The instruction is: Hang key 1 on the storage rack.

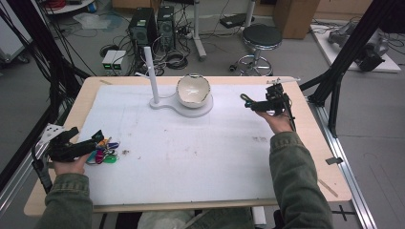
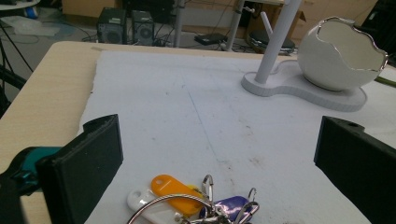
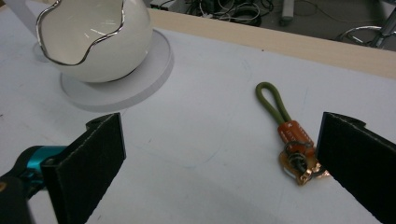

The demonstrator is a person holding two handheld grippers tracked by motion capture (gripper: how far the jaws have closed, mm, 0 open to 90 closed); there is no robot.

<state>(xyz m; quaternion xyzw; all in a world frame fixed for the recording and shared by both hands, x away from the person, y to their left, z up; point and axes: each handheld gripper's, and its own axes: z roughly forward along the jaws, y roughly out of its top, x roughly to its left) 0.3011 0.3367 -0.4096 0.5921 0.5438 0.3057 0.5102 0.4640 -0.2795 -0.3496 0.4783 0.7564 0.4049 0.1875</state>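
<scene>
Pre-grasp on both sides, I judge. Left gripper fingers released, bunch of coloured plastic key tags on metal rings between them. Right gripper fingers released, olive cord loop with orange fob just inside one finger, on worktop. Next: I centre, then close. White egg-shell bowl on stand ahead, likely drop spot.

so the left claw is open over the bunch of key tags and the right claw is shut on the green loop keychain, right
Not quite. The right claw is open too: in the right gripper view its jaws stand wide apart, and the green loop keychain lies loose on the white mat beside one jaw. The left claw is indeed open over the bunch of key tags.
</scene>
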